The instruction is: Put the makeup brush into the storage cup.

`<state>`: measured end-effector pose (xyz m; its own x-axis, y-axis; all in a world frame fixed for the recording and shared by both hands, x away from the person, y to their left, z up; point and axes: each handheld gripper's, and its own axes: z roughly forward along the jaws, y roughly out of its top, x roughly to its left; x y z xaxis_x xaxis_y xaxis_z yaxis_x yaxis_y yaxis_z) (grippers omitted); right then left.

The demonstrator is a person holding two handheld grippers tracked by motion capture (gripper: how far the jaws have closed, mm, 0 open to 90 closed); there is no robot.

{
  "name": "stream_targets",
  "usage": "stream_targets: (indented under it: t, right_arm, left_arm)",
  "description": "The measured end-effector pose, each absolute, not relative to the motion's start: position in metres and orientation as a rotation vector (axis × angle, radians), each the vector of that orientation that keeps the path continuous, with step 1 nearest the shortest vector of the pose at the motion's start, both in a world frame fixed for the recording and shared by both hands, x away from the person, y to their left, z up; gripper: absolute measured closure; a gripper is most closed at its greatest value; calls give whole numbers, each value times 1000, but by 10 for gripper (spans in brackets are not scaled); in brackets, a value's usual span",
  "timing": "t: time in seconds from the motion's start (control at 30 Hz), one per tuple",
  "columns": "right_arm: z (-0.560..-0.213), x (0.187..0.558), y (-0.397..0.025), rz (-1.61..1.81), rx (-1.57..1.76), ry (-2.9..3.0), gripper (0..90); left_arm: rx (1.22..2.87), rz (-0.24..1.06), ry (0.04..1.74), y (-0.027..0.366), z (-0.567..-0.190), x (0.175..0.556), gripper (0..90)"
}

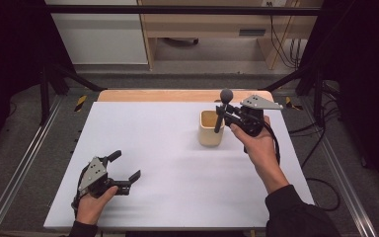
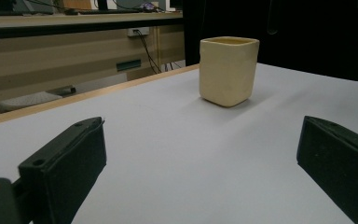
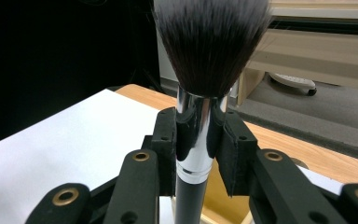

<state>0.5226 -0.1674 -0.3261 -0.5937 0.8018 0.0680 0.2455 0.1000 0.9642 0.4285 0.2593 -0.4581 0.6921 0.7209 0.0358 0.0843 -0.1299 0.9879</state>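
Note:
A cream square cup (image 1: pixel 210 128) stands upright on the white table (image 1: pixel 168 163), right of centre; the left gripper view shows the cup (image 2: pixel 228 70) ahead. My right gripper (image 1: pixel 224 114) is shut on a makeup brush (image 1: pixel 222 109), held upright with its dark bristles up and its handle reaching down into the cup. In the right gripper view the brush (image 3: pixel 200 112) is clamped at its silver ferrule, and the cup's rim (image 3: pixel 223 205) shows below. My left gripper (image 1: pixel 124 166) rests open at the table's front left, holding nothing; its fingers (image 2: pixel 65 163) stand wide apart.
The white board lies on a wooden tabletop (image 1: pixel 168 95) whose edge shows at the back. Black frame bars (image 1: pixel 54 79) stand at both sides. A wooden desk (image 1: pixel 212 24) with cables is behind the table.

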Motion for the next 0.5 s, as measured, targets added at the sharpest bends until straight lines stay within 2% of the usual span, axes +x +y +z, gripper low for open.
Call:
stream_targets:
  t: [0.5]
  right_arm:
    - [-321, 528, -169, 1520, 1025, 1869, 705]
  left_arm:
    - [1627, 624, 667, 261, -458, 429, 11]
